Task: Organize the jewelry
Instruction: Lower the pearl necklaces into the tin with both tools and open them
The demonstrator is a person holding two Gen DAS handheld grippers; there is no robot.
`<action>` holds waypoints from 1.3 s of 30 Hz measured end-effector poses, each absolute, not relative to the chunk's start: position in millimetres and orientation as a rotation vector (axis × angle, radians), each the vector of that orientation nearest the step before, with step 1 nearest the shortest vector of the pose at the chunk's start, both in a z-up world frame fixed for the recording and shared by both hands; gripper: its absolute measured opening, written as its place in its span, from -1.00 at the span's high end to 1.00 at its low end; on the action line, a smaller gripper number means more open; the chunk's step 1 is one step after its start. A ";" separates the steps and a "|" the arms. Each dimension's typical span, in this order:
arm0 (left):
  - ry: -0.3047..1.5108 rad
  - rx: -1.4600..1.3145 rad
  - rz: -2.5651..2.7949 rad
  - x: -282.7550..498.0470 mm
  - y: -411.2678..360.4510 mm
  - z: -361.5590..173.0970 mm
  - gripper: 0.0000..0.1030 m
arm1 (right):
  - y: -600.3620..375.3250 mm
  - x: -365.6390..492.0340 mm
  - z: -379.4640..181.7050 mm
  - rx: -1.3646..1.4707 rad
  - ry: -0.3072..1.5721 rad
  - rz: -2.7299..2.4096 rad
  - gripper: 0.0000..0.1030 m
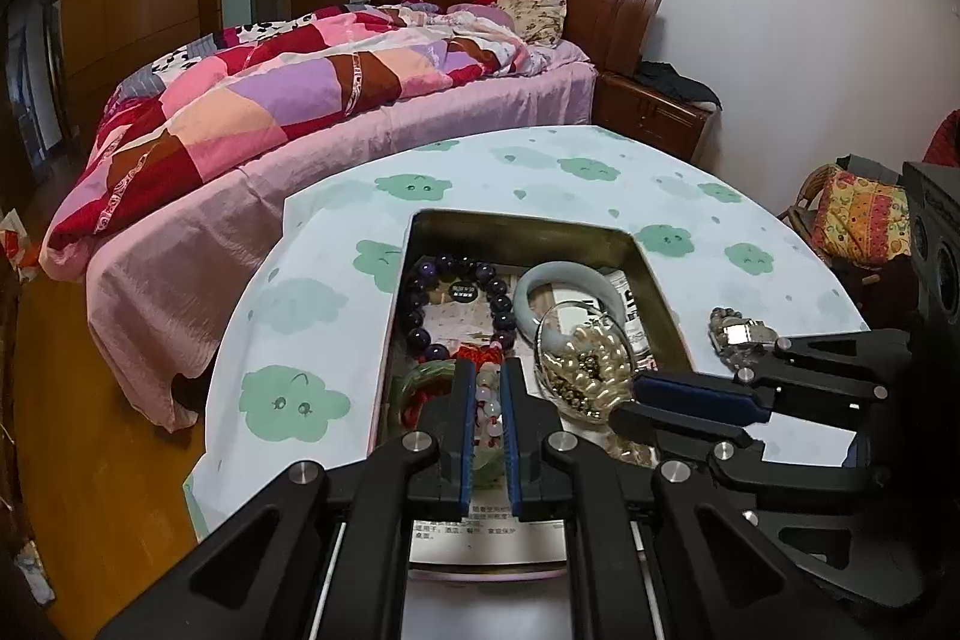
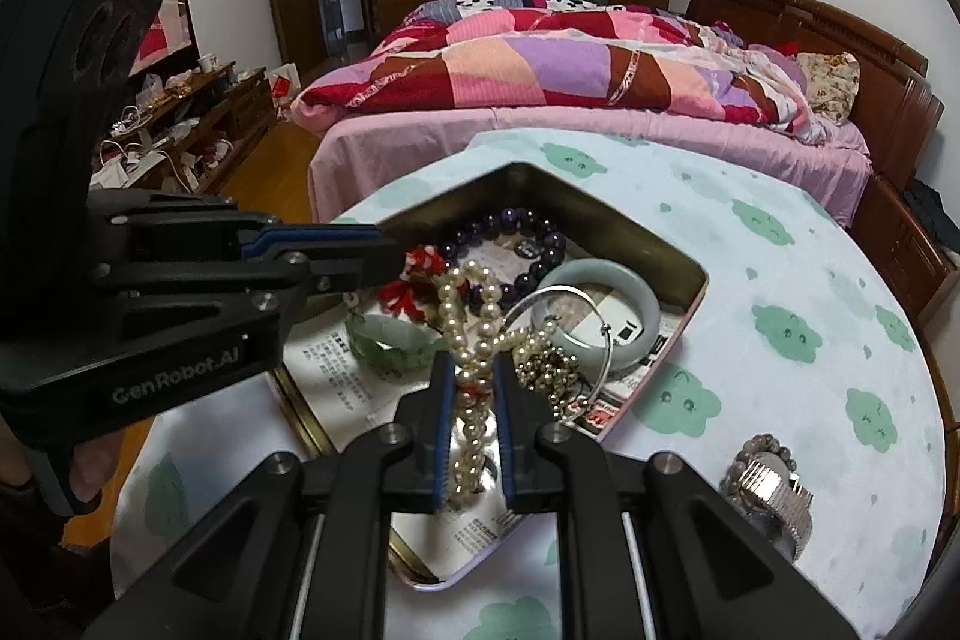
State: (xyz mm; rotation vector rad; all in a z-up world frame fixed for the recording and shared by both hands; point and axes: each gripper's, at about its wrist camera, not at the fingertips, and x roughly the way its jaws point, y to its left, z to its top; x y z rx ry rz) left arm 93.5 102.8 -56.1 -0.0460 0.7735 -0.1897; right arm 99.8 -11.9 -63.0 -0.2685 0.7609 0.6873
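An open metal tin (image 1: 660, 292) (image 2: 690, 274) sits on a round table with a cloud-print cloth. It holds a dark bead bracelet (image 1: 456, 304) (image 2: 510, 244), a pale jade bangle (image 1: 558, 286) (image 2: 606, 316) and a green bangle (image 2: 390, 340). My right gripper (image 2: 471, 370) is shut on a pearl necklace (image 2: 468, 316) tangled with a silver hoop and small beads (image 2: 552, 364), held over the tin; the bundle also shows in the left wrist view (image 1: 588, 364). My left gripper (image 1: 486, 376) is shut on a pink and white bead string (image 1: 489, 412) beside a red tassel (image 2: 414, 280).
A silver watch (image 1: 741, 334) (image 2: 768, 484) lies on the table (image 1: 480, 172) to the right of the tin. A bed with a patchwork quilt (image 1: 270, 88) stands behind the table. A low cluttered cabinet (image 2: 180, 124) is at the left.
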 end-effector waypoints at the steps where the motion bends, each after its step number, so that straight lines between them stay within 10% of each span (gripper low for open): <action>1: 0.775 -0.044 -0.189 93.7 103.1 -56.6 0.86 | -11.5 99.6 -63.4 -0.272 0.761 0.685 0.77; 17: 0.775 -0.022 -0.188 95.5 100.5 -54.6 0.82 | -15.7 98.3 -65.4 -0.261 0.760 0.666 0.77; 22: 0.751 -0.022 -0.172 93.3 101.7 -50.1 0.10 | -20.2 99.6 -64.7 -0.242 0.761 0.671 0.72; 30: 0.727 -0.001 -0.150 91.6 100.5 -46.1 -0.19 | -26.8 100.0 -61.6 -0.215 0.742 0.665 0.21; 39: 0.739 0.014 -0.110 93.7 101.9 -48.7 -0.26 | -29.1 100.8 -61.1 -0.211 0.739 0.664 0.10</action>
